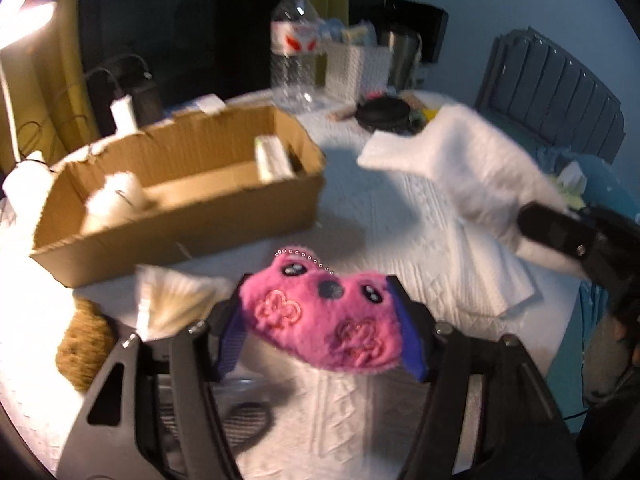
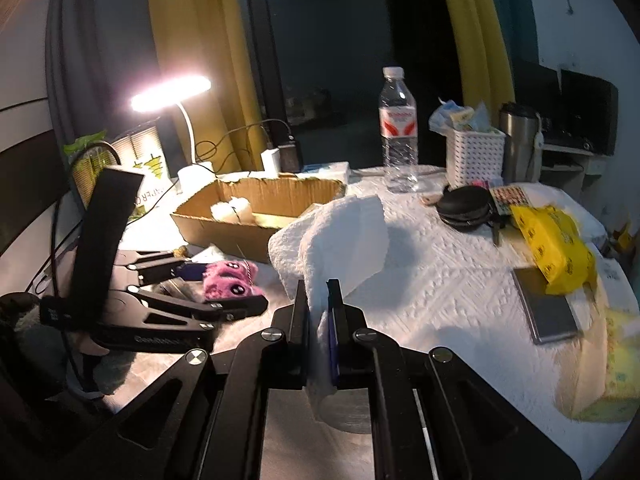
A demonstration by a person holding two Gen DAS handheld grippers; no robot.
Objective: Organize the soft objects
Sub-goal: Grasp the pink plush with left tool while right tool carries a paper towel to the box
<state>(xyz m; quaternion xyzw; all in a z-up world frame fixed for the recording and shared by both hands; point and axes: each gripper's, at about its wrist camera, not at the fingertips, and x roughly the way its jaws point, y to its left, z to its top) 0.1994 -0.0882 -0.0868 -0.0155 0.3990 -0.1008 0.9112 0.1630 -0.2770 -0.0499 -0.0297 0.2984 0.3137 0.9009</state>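
Ahead and to the left of the left gripper (image 1: 320, 320) sits the cardboard box (image 1: 180, 216), already holding a white fluffy ball (image 1: 114, 200) and a pale folded cloth (image 1: 272, 158). The left jaws are clamped on a pink plush toy (image 1: 324, 316), one blue pad pressed into each side, so the toy hangs between them above the white table cover (image 1: 400, 232). To do this step well, I judge the toy should be carried over the near wall of the box and released only once it is clear of the rim, keeping the squeeze light so the plush does not slip or twist. Further right, the right gripper (image 2: 318, 320) has its jaws shut tight on a fold of white towel (image 2: 332, 236), which rises bunched ahead of them. The left view shows the toy's face and the box contents; the right view alone shows the lamp (image 2: 172, 90), the yellow packet (image 2: 556, 248) and the grey notebook (image 2: 548, 308) off to the right of its jaws.
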